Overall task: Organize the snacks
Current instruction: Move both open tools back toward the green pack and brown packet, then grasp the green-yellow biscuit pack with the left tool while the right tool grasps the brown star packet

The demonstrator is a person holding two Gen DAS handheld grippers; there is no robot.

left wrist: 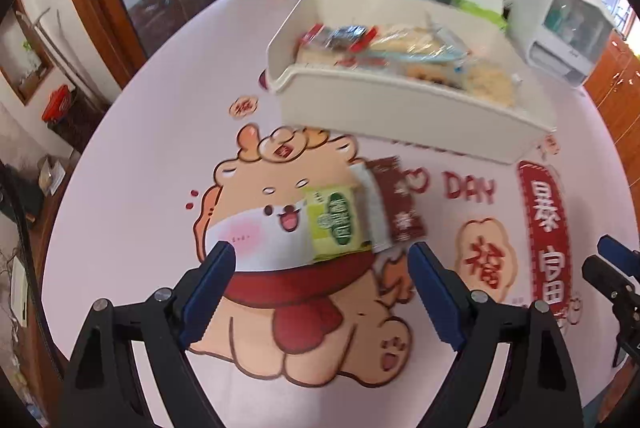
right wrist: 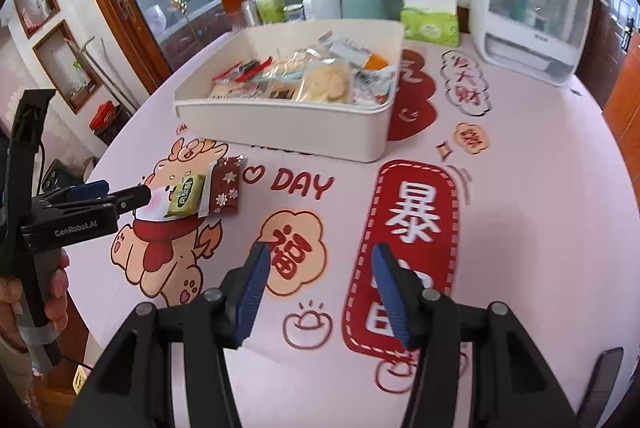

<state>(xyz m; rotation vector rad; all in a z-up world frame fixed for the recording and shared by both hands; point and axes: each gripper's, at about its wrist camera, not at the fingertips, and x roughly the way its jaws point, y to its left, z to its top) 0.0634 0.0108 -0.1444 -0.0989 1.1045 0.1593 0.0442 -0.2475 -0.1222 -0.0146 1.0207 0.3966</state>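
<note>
A cream bin holds several wrapped snacks. Two snack packets lie on the pink tablecloth in front of it: a green one overlapping a dark red one. My left gripper is open, its blue pads either side of and just short of the green packet; it also shows at the left in the right wrist view. My right gripper is open and empty above the table's printed characters, to the right of the packets; its tip shows in the left wrist view.
A white lidded container stands at the back right. A green tissue pack, bottles and jars line the table's far edge. Glass cabinet doors stand behind.
</note>
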